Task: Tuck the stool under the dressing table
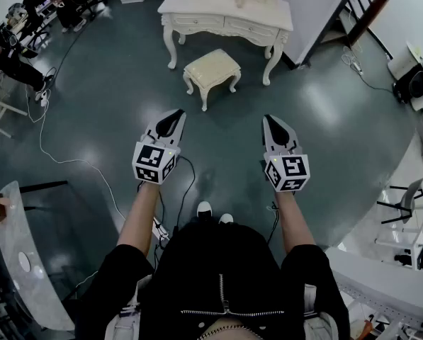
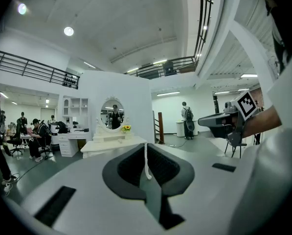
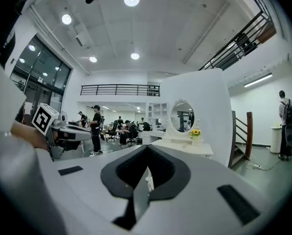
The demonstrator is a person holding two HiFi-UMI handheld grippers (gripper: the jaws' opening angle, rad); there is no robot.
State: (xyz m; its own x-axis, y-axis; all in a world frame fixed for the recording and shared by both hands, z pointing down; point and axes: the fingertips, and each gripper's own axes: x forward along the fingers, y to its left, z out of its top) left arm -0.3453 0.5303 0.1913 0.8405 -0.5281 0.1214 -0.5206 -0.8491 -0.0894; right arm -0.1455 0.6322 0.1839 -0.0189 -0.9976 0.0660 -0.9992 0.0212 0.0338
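Cream stool (image 1: 212, 71) stands just before the white worktop (image 1: 225, 9); your left tongs (image 1: 172, 117) and right tongs (image 1: 273, 121) are both pressed together, empty.

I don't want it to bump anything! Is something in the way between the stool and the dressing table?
No, nothing visible. Only bare floor lies between the stool and the open space under the dressing table.

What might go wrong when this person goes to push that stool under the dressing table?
The stool sits skewed to the dressing table, so it may catch on the table legs. A white cable trails across the floor toward the person's feet, a possible trip.
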